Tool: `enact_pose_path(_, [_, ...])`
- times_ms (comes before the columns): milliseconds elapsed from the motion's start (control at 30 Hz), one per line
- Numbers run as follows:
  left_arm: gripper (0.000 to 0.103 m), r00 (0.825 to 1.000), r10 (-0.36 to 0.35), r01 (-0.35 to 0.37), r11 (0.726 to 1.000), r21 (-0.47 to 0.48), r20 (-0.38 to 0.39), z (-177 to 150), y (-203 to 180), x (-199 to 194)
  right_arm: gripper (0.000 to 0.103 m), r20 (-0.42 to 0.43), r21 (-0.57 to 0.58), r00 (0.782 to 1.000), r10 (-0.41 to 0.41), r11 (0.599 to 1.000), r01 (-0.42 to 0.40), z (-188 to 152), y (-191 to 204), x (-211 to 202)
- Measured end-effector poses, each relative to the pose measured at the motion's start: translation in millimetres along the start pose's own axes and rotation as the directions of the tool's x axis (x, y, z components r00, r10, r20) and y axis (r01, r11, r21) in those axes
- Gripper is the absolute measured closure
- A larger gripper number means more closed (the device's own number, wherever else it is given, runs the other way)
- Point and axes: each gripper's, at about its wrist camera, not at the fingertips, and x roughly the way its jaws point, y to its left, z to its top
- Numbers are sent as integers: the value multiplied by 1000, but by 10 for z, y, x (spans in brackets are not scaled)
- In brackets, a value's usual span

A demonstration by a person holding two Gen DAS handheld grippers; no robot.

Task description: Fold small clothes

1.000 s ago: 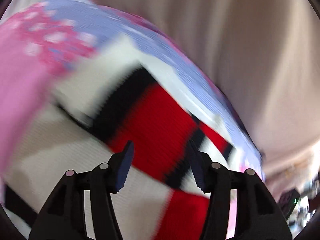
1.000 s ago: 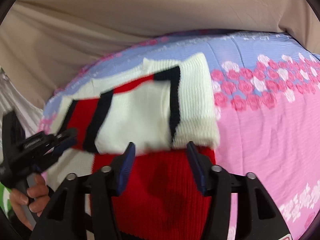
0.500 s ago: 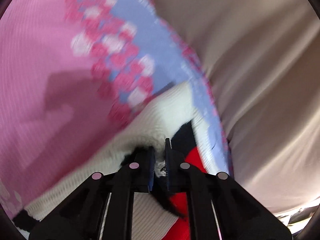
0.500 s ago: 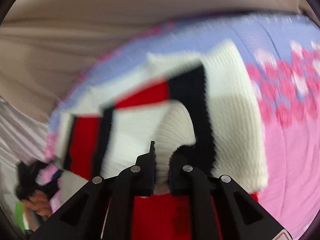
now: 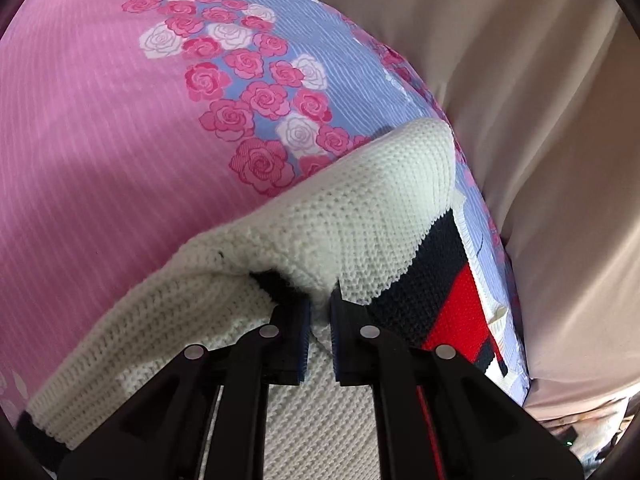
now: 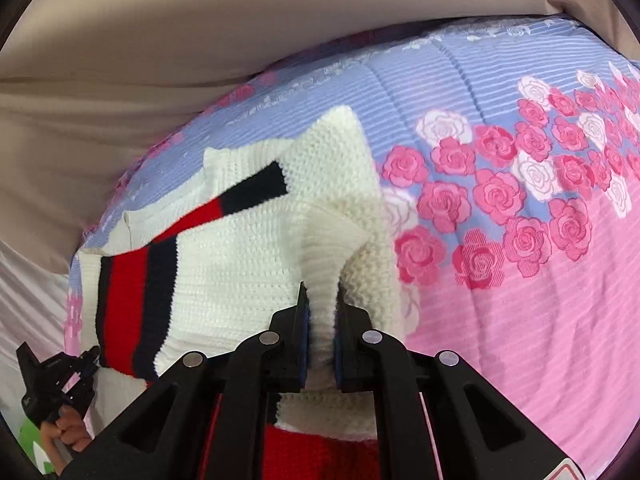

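Note:
A small white knitted sweater (image 6: 240,272) with red and dark navy stripes lies on a bedspread. My right gripper (image 6: 321,312) is shut on a pinched fold of its white ribbed edge, which rises between the fingers. In the left wrist view the same sweater (image 5: 340,208) bulges up in front of my left gripper (image 5: 319,304), which is shut on a white fold beside the navy and red stripes. The left gripper also shows at the lower left of the right wrist view (image 6: 86,360), at the sweater's striped end.
The bedspread (image 6: 540,320) is pink and lilac with a band of pink and white roses. Beige fabric (image 5: 540,120) rises behind the bed's far edge. The sweater lies close to that edge.
Both grippers went from open above the sweater to shut on folds of it. The cloth between each pair of fingers is now pinched and lifted.

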Motion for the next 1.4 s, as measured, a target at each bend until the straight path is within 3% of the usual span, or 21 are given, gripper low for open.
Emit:
enact_pose_path(67, [95,1000,-9,9,1000,6,-5,11,23,-25,83,35,-4,999,-41,999,41,30,30,-194])
enact_pose_path(133, [95,1000,-25,25,1000,11,-11,-19,57,-90,80,126,-16,985,-119,992,122,18,86,-485])
enact_pose_path(200, [95,999,-43,43,999,12,-11,-18,92,-88,80,168,-79,984,-62,994,76,47,355,-676])
enact_pose_path(233, [95,999,-50,50,999,9,-11,-19,109,-102,77,135,-131,991,1,991,17,71,562,-651])
enact_pose_path(300, [95,998,-58,58,998,5,-15,-26,129,-126,68,3,-298,992,125,947,-118,100,1229,-379])
enact_pose_path(367, [95,998,-62,62,998,12,-18,-21,134,-131,54,-75,-408,975,211,885,-223,72,1795,-73])
enact_pose_path(400, [95,998,-63,63,998,22,-20,-25,130,-136,52,-129,-461,961,243,844,-275,50,2114,149])
enact_pose_path(533, [94,997,-70,71,997,42,-25,-18,128,-132,51,-246,-585,946,213,745,-320,1,3005,991])
enact_pose_path(633, [94,996,-79,80,995,56,-29,-7,141,-133,51,-289,-606,940,180,726,-325,104,3385,1409])
enact_pose_path(700, [95,997,-72,72,995,64,-6,20,158,-197,59,-313,-611,935,166,719,-332,131,3470,1553])
enact_pose_path(733, [95,998,-58,57,996,73,17,25,172,-247,94,-326,-609,928,179,711,-351,137,3528,1581])
enact_pose_path(833, [95,993,-16,2,993,116,120,116,198,-413,94,-312,-605,919,242,695,-388,247,3784,1498])
enact_pose_path(900, [95,996,-1,-8,994,106,86,184,251,-328,95,-303,-616,916,264,679,-399,234,3986,1498])
enact_pose_path(967, [95,998,1,-7,995,99,65,212,299,-233,95,-301,-646,925,231,665,-376,178,4149,1657])
enact_pose_path(1067, [95,996,32,-46,986,163,87,196,203,-224,96,-320,-682,939,123,659,-319,38,4218,2079])
enact_pose_path(1100, [94,995,39,-54,983,173,91,185,186,-227,97,-294,-690,946,138,653,-310,30,4221,2069])
enact_pose_path(1200, [94,996,30,-43,986,161,84,200,211,-232,93,-290,-628,938,191,702,-337,156,4158,1866])
enact_pose_path(1267, [94,997,25,-35,988,151,73,201,230,-238,88,-213,-592,939,269,729,-343,230,3897,1422])
enact_pose_path(1300, [94,997,25,-35,988,150,67,206,236,-240,80,-162,-570,944,289,753,-328,238,3638,1142])
enact_pose_path(1333, [93,998,26,-35,988,148,65,208,234,-237,69,-118,-535,949,293,786,-309,224,3322,909])
enact_pose_path(1400, [93,998,31,-39,989,143,62,232,227,-212,65,-44,-446,964,262,858,-254,159,2609,528])
